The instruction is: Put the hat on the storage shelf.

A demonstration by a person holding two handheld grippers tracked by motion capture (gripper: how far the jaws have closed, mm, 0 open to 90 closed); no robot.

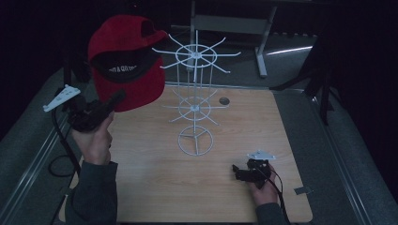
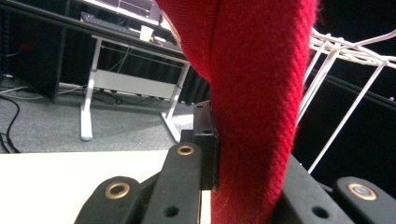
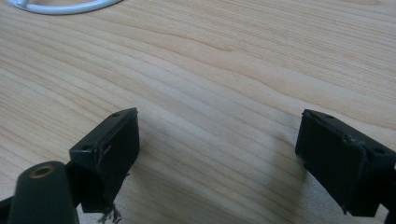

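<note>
The left tool [image 1: 114,99] is raised off the table [image 1: 155,187] with its jaws pinched on the brim of a red cap [image 1: 126,58]. The cap hangs above and beyond this tool, its dark underside with white lettering turned toward the person. In the left gripper view the red cloth [image 2: 254,93] runs straight up between the black jaws, which press on it from both sides.

Just to the right of the cap stands a white wire rack [image 1: 195,93], with spoked arms at the top, a second ring of arms lower down and a round foot on the table. The nearest top arm reaches toward the cap's edge; whether they touch I cannot tell. The rack's white wires [image 2: 343,70] rise close behind the cloth in the left gripper view.

The right tool [image 1: 236,170] lies low over the table, well apart from the cap and nearer the person than the rack's foot. Its jaws are spread wide with nothing between them but bare wood [image 3: 219,93]; the foot's white ring [image 3: 65,6] is at the far edge.

A small dark round spot [image 1: 224,100] sits in the table beyond the rack.
</note>
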